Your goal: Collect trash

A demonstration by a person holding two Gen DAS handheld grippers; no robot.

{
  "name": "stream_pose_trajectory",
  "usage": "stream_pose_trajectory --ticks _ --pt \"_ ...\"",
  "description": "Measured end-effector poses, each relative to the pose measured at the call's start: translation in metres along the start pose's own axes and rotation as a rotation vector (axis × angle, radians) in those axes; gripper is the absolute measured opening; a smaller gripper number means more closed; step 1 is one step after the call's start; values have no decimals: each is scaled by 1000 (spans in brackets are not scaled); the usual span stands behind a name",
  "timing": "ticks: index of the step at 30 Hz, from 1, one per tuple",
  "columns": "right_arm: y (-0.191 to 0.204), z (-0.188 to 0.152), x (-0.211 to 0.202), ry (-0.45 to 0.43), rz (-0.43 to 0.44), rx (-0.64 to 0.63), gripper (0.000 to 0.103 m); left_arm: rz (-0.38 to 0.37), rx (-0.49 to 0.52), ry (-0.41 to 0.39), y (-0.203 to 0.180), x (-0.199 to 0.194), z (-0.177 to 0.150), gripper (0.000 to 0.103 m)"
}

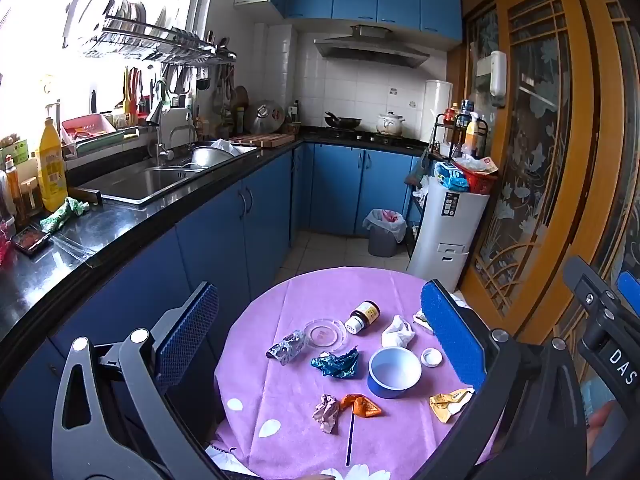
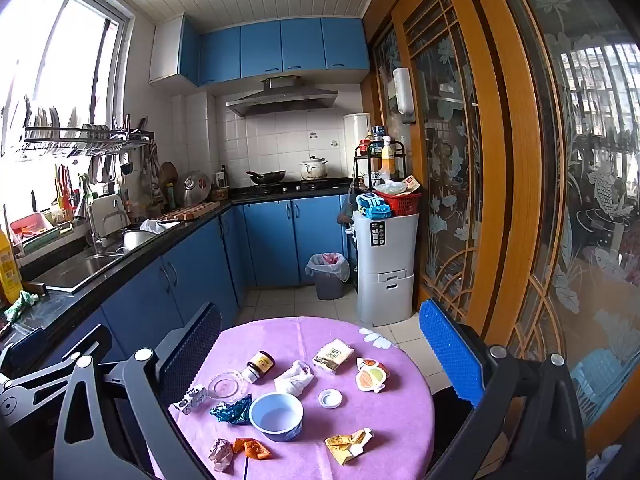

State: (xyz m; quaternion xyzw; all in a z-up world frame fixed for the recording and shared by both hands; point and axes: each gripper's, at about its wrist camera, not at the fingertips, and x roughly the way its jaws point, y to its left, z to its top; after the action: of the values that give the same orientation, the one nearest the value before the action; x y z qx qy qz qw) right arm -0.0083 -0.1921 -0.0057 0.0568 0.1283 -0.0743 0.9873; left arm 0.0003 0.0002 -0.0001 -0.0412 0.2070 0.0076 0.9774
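A round table under a purple cloth point(image 1: 304, 296) point(image 2: 400, 412) carries scattered trash. On it lie a blue foil wrapper point(image 1: 336, 363) point(image 2: 232, 410), an orange wrapper point(image 1: 361, 405) point(image 2: 251, 448), a pink crumpled paper point(image 1: 326, 412) point(image 2: 221, 454), a yellow wrapper point(image 1: 448, 400) point(image 2: 348, 444), a silver patterned wrapper point(image 1: 287, 346) point(image 2: 191, 399) and a white tissue point(image 1: 397, 332) point(image 2: 295, 378). My left gripper point(image 1: 320, 344) hangs open above the table, nothing between its fingers. My right gripper point(image 2: 320, 354) is likewise open and empty over the table.
A blue bowl point(image 1: 394, 372) point(image 2: 277, 416), a brown bottle on its side point(image 1: 363, 316) point(image 2: 259, 365), a glass ashtray point(image 1: 324, 333) point(image 2: 228, 385) and a white lid point(image 1: 431, 357) point(image 2: 330, 398) also sit there. A lined grey bin point(image 1: 384, 232) point(image 2: 329, 276) stands by the blue cabinets.
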Motion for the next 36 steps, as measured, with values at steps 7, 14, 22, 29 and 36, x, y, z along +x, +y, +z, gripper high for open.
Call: stream_pose_trajectory --ticks 7,14,22,29,36 --pt "0 0 0 -1 1 0 97 0 0 0 1 1 0 100" --pt "0 0 0 -1 1 0 97 0 1 -4 1 -1 0 100" --pt "0 0 0 1 1 0 97 -1 1 -2 -4 -3 2 100" --pt "0 0 0 -1 1 0 97 -1 0 -4 -8 -2 -3 100" --pt "0 1 -1 -1 1 0 97 -1 -1 -1 -8 -2 -4 100"
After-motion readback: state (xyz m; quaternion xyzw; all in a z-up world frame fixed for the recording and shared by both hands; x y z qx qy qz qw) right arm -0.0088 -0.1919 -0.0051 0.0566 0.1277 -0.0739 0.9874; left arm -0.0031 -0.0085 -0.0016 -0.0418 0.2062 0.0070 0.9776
